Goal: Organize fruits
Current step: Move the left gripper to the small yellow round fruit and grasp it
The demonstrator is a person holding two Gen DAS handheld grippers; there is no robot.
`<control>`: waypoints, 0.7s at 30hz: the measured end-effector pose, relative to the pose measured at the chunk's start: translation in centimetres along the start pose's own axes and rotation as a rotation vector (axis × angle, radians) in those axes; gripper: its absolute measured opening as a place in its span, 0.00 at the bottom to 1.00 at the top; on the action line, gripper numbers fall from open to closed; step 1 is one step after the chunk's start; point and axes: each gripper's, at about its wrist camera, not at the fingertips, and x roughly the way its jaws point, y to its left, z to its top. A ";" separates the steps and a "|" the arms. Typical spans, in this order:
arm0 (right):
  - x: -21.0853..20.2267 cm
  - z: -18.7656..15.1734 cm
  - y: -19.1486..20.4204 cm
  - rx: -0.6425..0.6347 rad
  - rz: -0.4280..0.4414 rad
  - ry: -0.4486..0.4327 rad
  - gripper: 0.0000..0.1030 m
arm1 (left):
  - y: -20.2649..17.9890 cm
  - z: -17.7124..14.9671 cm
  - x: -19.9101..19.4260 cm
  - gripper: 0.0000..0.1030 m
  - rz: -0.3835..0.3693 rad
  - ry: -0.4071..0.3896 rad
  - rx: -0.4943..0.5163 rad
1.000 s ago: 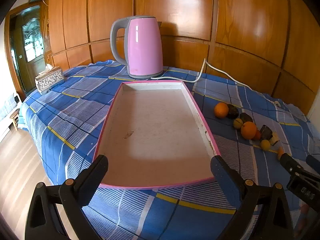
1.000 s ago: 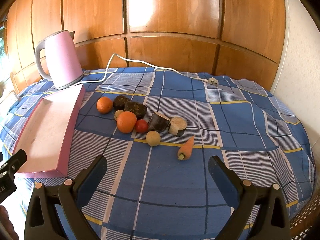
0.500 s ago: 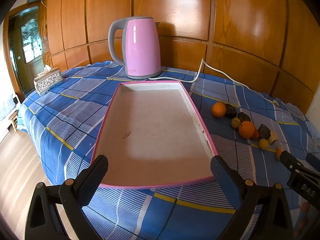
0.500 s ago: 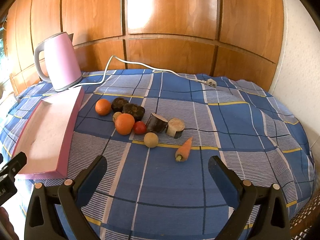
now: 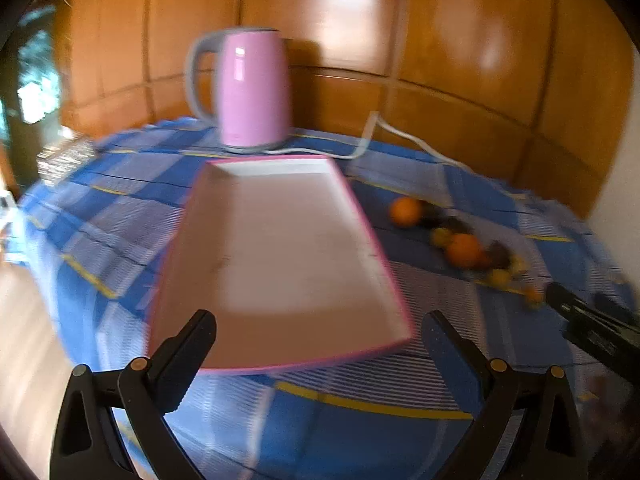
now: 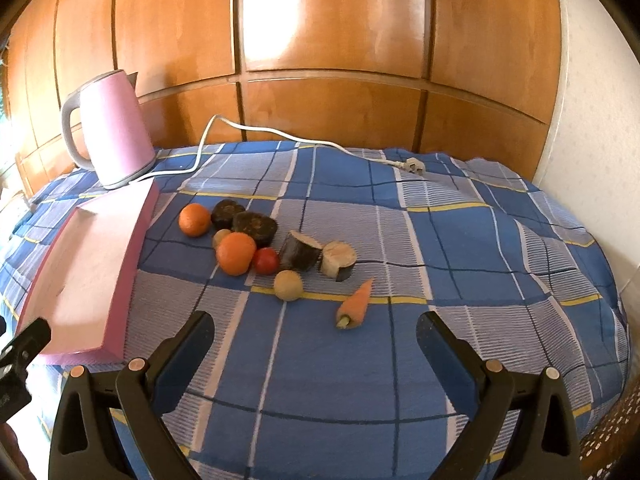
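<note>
From the left wrist view, blurred throughout, we look straight down the length of the pink tray (image 5: 280, 248), whose pale floor holds nothing. Our left gripper (image 5: 320, 340) hangs at the tray's near edge with its fingers spread wide, gripping nothing. Behind the tray's far end stands the pink kettle (image 5: 250, 88). To the right of the tray the fruits show only as smeared spots, and our right gripper (image 5: 592, 320) pokes in beyond them.

The right wrist view is sharp and shows the pile plainly. Just right of the tray (image 6: 92, 272), on the blue checked cloth (image 6: 460, 248), lie two oranges, one small (image 6: 194, 219) and one larger (image 6: 236, 253), two dark round pieces (image 6: 244, 220), a red tomato (image 6: 266, 261), a tan ball (image 6: 288, 285), a hidden pale fruit (image 6: 221, 237), and two cut eggplant chunks (image 6: 320, 257). The carrot (image 6: 355, 305) lies apart, farthest from the tray. Our right gripper (image 6: 314, 344) is also spread wide and holds nothing, with bare cloth between it and the carrot. The kettle's white cord (image 6: 280, 136) runs along the wall side, away from the tray, ending in a plug (image 6: 414, 166). Right of the pile, the cloth is open up to its rounded edge.
</note>
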 end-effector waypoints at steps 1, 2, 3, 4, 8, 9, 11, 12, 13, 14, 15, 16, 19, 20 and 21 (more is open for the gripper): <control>0.2 0.1 -0.5 0.012 -0.001 0.002 1.00 | -0.1 0.1 0.1 1.00 -0.025 0.012 0.002; 0.5 0.3 -1.1 0.030 -0.005 0.007 1.00 | -0.5 0.2 0.3 1.00 -0.043 0.028 0.011; 0.6 0.3 -1.7 0.047 -0.014 0.011 1.00 | -0.7 0.3 0.5 1.00 -0.057 0.040 0.018; 0.8 0.4 -2.4 0.063 -0.025 0.013 1.00 | -1.0 0.3 0.7 1.00 -0.074 0.054 0.024; 1.4 0.6 -5.8 0.131 -0.097 0.021 1.00 | -2.9 0.8 1.5 0.99 -0.136 0.095 0.077; 1.4 0.6 -6.5 0.144 -0.111 0.021 1.00 | -3.4 0.9 1.6 0.99 -0.145 0.098 0.094; 1.5 0.6 -8.3 0.178 -0.146 0.021 1.00 | -4.5 1.3 2.0 0.99 -0.197 0.114 0.121; 1.6 0.6 -8.9 0.190 -0.160 0.023 1.00 | -5.1 1.5 2.1 0.99 -0.214 0.120 0.134; 1.6 0.7 -9.6 0.201 -0.170 0.024 1.00 | -5.6 1.7 2.3 1.00 -0.232 0.126 0.151; 1.7 0.6 -10.4 0.215 -0.184 0.026 1.00 | -6.5 2.0 2.6 1.00 -0.266 0.140 0.175; 1.8 0.5 -10.8 0.222 -0.191 0.027 1.00 | -7.2 2.2 2.8 1.00 -0.278 0.146 0.191; 1.8 0.4 -11.2 0.229 -0.201 0.028 1.00 | -7.8 2.3 3.0 1.00 -0.283 0.146 0.206; 2.1 0.1 -12.5 0.257 -0.213 0.036 1.00 | -10.1 2.8 3.8 1.00 -0.304 0.135 0.264; 2.1 0.0 -12.8 0.261 -0.215 0.036 1.00 | -11.0 2.9 4.4 1.00 -0.310 0.141 0.280; 2.2 0.0 -13.0 0.262 -0.217 0.037 1.00 | -11.5 3.0 4.9 1.00 -0.307 0.152 0.287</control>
